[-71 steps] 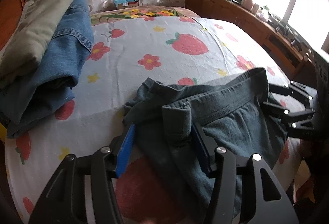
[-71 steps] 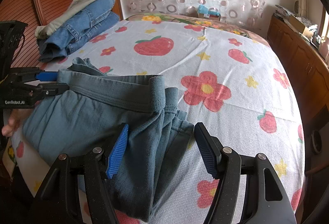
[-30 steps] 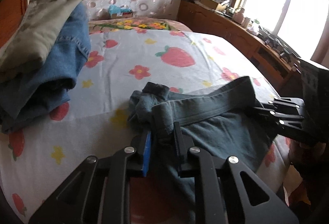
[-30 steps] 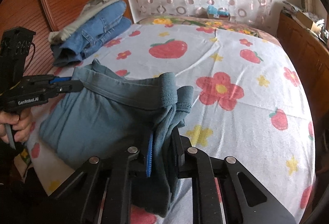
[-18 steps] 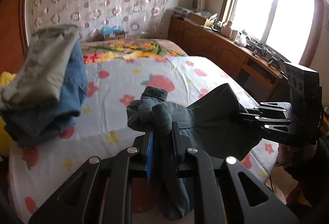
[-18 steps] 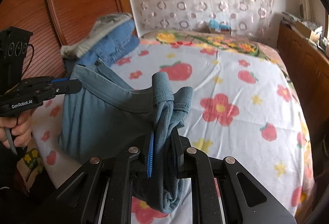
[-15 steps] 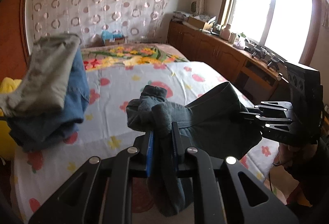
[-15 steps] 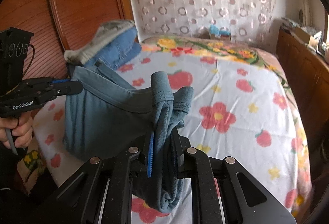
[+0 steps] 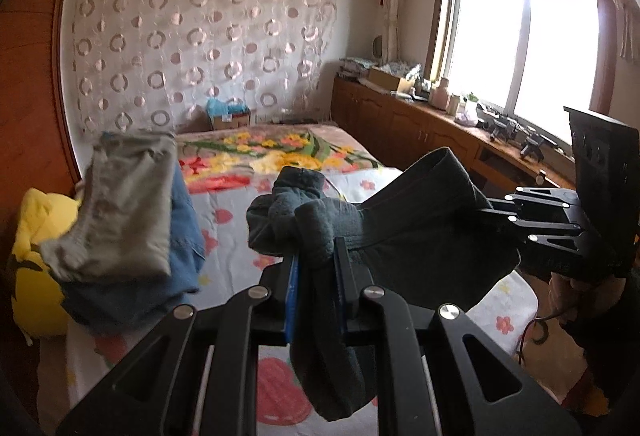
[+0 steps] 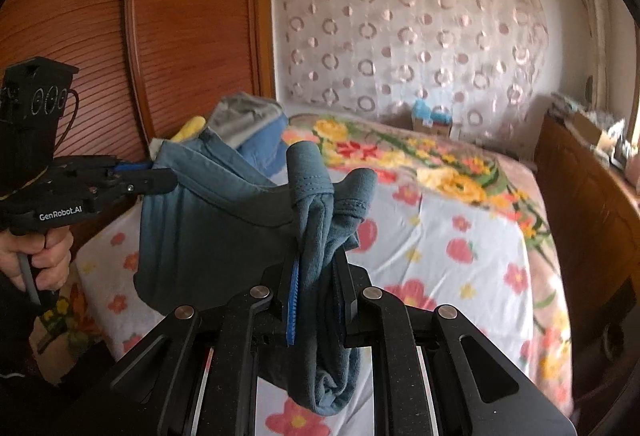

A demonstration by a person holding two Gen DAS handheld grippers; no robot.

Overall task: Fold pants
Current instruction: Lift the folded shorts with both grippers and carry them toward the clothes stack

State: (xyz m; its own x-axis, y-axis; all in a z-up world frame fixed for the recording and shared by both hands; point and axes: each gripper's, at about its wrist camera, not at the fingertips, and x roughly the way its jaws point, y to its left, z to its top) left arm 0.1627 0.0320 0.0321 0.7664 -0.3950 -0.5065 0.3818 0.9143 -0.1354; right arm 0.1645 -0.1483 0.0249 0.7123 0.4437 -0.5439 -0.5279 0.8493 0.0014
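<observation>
The grey-blue pants [image 9: 420,220] hang in the air above the bed, stretched by the waistband between both grippers. My left gripper [image 9: 316,260] is shut on one bunched end of the waistband. My right gripper [image 10: 318,264] is shut on the other bunched end of the pants [image 10: 224,228]. The right gripper also shows at the right of the left wrist view [image 9: 496,212]. The left gripper shows at the left of the right wrist view [image 10: 164,172]. The legs hang below, partly hidden by the gripper bodies.
The bed [image 10: 460,248] with a strawberry and flower sheet lies below. A stack of folded jeans and grey clothes [image 9: 128,220] sits at its left by the wooden headboard [image 10: 180,36]. A yellow pillow [image 9: 32,256] lies beside it. Wooden cabinets [image 9: 408,124] run under the window.
Both grippers closed on the waistband ends and lifted the pants off the bed, raising them high so the fabric now hangs in the air.
</observation>
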